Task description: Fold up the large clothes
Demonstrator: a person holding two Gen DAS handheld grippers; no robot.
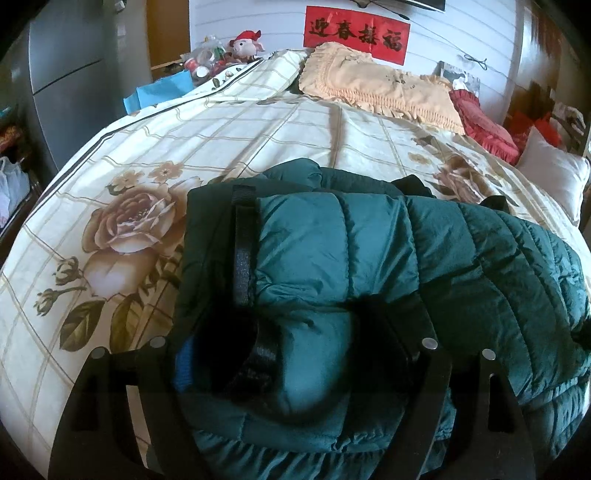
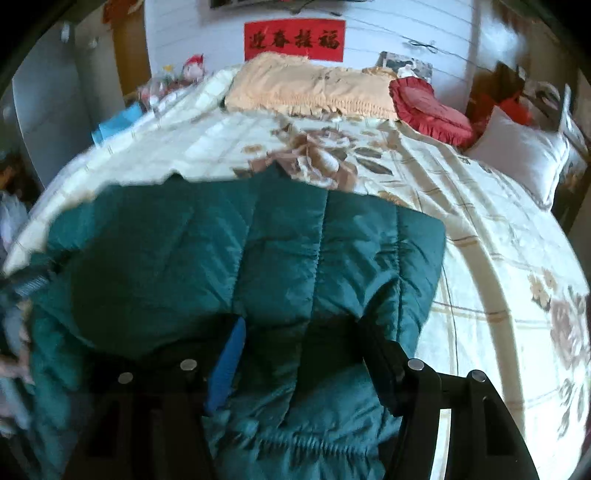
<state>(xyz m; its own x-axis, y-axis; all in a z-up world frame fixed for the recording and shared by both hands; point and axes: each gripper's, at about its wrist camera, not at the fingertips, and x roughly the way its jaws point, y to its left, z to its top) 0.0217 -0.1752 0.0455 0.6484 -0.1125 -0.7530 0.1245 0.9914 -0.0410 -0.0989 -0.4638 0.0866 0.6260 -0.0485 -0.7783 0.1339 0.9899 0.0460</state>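
The teal puffer jacket [image 1: 369, 266] lies on the floral bedspread [image 1: 184, 147], its bulk stretching sideways across the bed. At its left end, the left gripper [image 1: 291, 354] stands spread around a cuffed sleeve, without pressing it. At its right end, the right gripper [image 2: 299, 354] straddles quilted fabric; whether it pinches, I cannot tell.

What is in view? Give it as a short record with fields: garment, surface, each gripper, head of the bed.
garment: dark green quilted jacket, bunched, a black strap on its cuff
surface: floral checked bed cover
left gripper: jaws wide, padded sleeve between them; grip unclear
right gripper: jaws apart, jacket fabric between them; grip unclear
head of bed: peach frilled pillow, red cushion, red wall banner
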